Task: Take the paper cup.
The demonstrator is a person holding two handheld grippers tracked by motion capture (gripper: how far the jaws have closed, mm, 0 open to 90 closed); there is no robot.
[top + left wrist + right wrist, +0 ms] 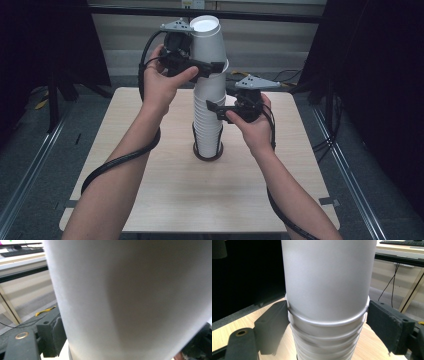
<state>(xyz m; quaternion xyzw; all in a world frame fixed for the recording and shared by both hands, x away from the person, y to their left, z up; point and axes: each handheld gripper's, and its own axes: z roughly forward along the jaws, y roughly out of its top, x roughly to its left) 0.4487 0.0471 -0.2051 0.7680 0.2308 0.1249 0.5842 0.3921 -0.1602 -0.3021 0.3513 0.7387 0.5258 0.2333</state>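
A tall stack of upside-down white paper cups [207, 125] stands on a dark round base [207, 156] in the middle of the wooden table [150, 190]. My right gripper [212, 104] is shut on the stack at mid height; its pads [274, 325] press the cup rims [327, 322] from both sides. Above it, my left gripper [212, 64] is shut on the top cup [206, 37], which is tilted and raised off the stack. In the left gripper view this cup's wall [130, 295] sits close between the jaws, with one fingertip [51, 338] against it.
Black curtains hang to the left and right of the table. Floor rails [30, 170] run along both sides. A desk with a keyboard [22, 251] stands beyond, and a yellow item [45, 311] lies on the floor. Bare tabletop lies all around the stack.
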